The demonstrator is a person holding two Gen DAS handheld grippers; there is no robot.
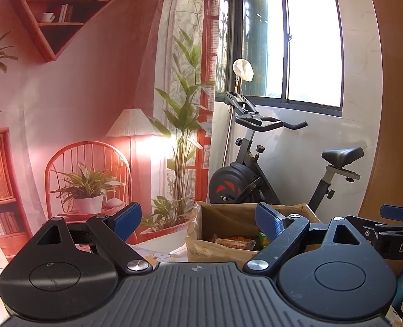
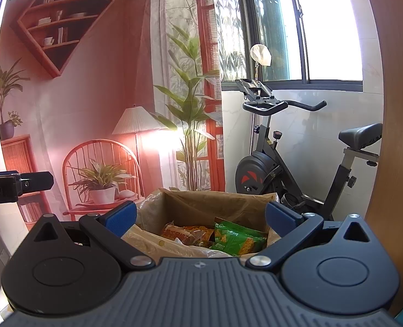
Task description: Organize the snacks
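Your right view looks down into the paper bag (image 2: pixel 217 204): green snack pack (image 2: pixel 239 238) and orange snack pack (image 2: pixel 186 234) lie inside, touching. Your left view only catches the bag (image 1: pixel 226 218) off toward its right finger, contents mostly hidden. Left gripper (image 1: pixel 201 220) and right gripper (image 2: pixel 200 218): fingers spread wide, holding nothing. Bag mouth is open, rim just ahead of your right fingers. Readable: "DAS" in the left view, "bot.AI" in the right.
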